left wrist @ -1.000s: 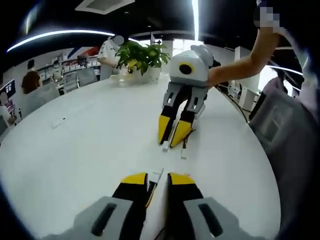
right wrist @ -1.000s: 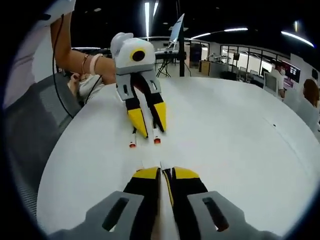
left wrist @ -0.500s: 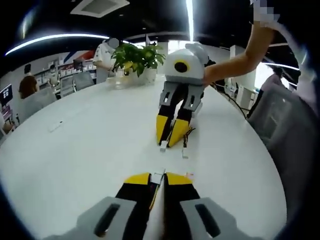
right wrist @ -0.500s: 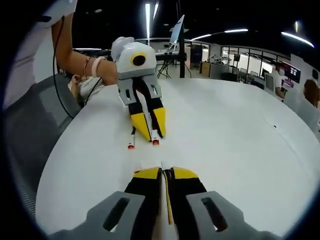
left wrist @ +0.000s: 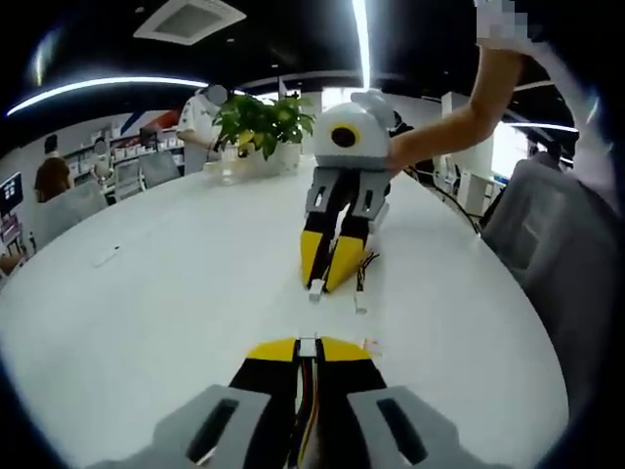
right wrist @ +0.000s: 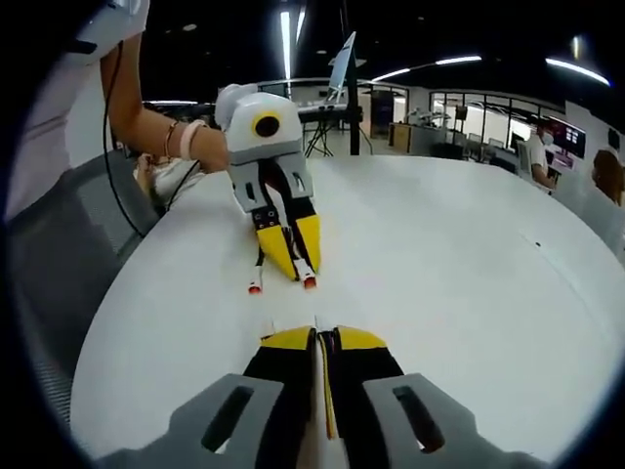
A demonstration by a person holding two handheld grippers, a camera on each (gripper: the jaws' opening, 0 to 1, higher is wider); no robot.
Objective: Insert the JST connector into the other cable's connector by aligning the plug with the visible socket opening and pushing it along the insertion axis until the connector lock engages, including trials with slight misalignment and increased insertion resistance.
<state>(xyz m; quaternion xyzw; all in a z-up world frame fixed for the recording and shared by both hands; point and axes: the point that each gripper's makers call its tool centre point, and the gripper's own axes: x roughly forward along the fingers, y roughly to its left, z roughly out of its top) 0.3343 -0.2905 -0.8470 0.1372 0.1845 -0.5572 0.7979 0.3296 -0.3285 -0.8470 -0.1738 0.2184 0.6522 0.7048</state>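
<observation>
Left gripper view: big round white table [left wrist: 146, 293] in an open office, leafy green potted plant [left wrist: 259, 122] at the far edge, ceiling strip lights, people seated at desks behind. The left gripper [left wrist: 308, 349] is clamped on a small white JST connector [left wrist: 308, 346] with coloured wires. Facing it, the right gripper [left wrist: 327, 281] pinches another white connector [left wrist: 314, 289]; the two are near but apart. Right gripper view: same white table [right wrist: 469, 254], glass-walled rooms behind. Its jaws are pressed together on what looks like a thin cable; the red-tipped connector [right wrist: 310, 282] sits in the opposite jaws. No readable writing anywhere.
</observation>
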